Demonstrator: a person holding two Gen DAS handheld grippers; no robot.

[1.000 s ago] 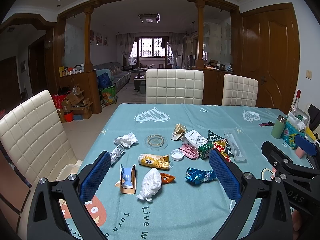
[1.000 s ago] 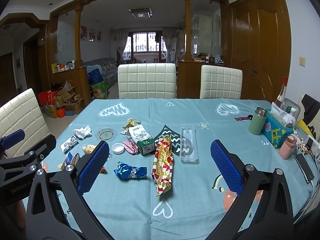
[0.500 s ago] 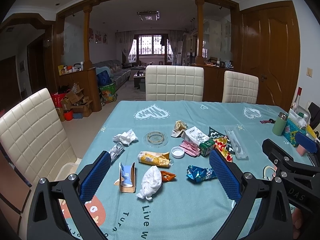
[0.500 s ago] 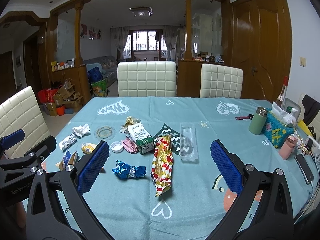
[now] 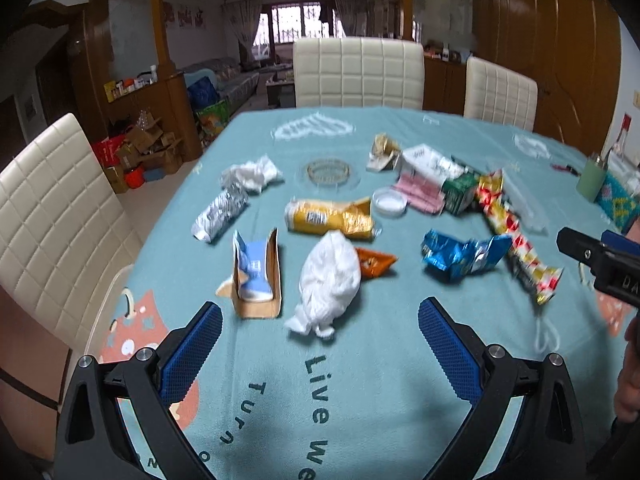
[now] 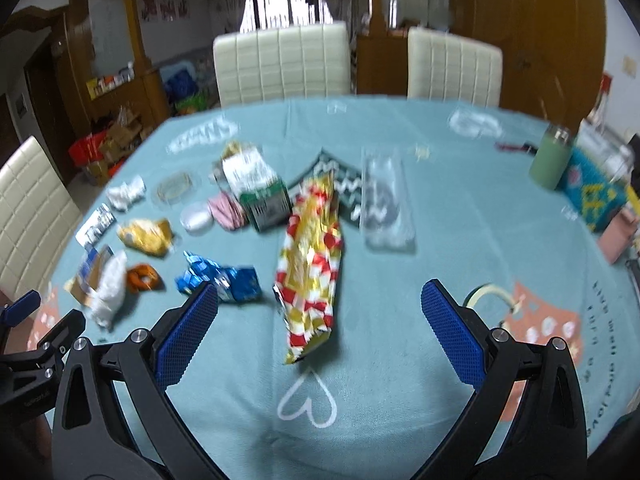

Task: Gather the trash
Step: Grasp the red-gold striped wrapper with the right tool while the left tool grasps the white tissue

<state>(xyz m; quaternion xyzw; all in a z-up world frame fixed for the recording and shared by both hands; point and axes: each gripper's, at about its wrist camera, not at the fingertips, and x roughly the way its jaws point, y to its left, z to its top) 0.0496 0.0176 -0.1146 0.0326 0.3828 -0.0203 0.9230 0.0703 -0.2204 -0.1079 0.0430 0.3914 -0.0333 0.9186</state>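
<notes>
Trash lies scattered on the teal tablecloth (image 5: 360,380). My left gripper (image 5: 320,354) is open and empty, just short of a crumpled white bag (image 5: 330,276) and a torn cardboard box with a blue pack (image 5: 256,276). Beyond lie a yellow wrapper (image 5: 328,218), an orange wrapper (image 5: 374,262), a blue foil wrapper (image 5: 460,254) and a silver wrapper (image 5: 220,216). My right gripper (image 6: 320,332) is open and empty, over the near end of a long red-yellow snack bag (image 6: 312,256). The blue foil wrapper (image 6: 220,278) lies to its left.
A glass ashtray (image 5: 328,170), a white lid (image 5: 389,202), a green-white carton (image 6: 260,188) and a clear plastic tray (image 6: 384,204) sit mid-table. A green flask (image 6: 550,160) and a patterned tissue box (image 6: 592,192) stand at the right. White chairs (image 5: 358,72) ring the table.
Both grippers have moved forward and tilted down toward the table, so the trash looks nearer. Both stay open. Nothing on the table has moved.
</notes>
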